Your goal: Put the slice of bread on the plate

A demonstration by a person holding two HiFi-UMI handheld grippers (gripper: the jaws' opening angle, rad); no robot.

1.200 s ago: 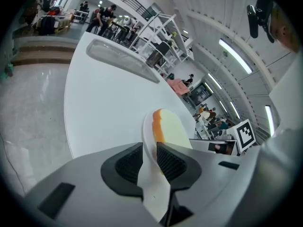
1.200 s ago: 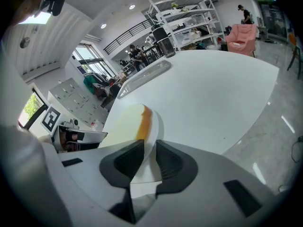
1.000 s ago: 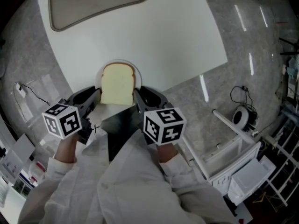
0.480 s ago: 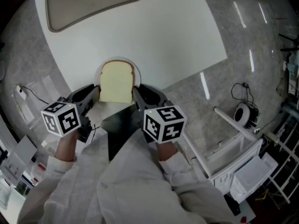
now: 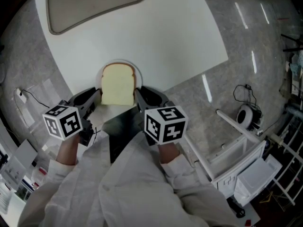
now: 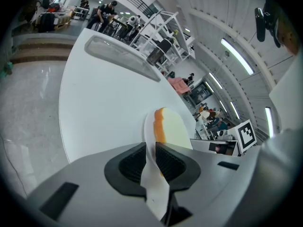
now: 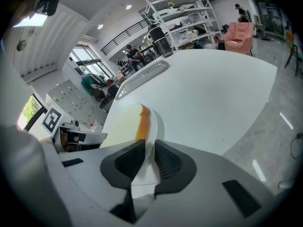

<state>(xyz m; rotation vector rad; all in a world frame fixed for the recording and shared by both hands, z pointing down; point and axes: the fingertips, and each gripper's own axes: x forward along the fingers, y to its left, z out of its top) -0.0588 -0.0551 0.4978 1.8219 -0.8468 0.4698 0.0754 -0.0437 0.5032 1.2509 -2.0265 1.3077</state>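
Observation:
A pale slice of bread (image 5: 117, 84) with a brown crust lies flat on a small white plate (image 5: 119, 63) at the near edge of the white table (image 5: 180, 32). My left gripper (image 5: 97, 96) is shut on the plate's left rim (image 6: 148, 126), and the bread (image 6: 173, 126) lies just past the jaws. My right gripper (image 5: 138, 94) is shut on the plate's right rim (image 7: 155, 126), with the bread (image 7: 124, 124) beside it. In both gripper views (image 6: 150, 158) (image 7: 148, 158) the thin white rim runs between the closed pads.
A beige tray (image 5: 94, 4) sits at the table's far left end. Grey speckled floor surrounds the table. A white rack (image 5: 236, 155) and a cable reel (image 5: 246, 118) stand on the floor to the right. People and shelves are in the distant background.

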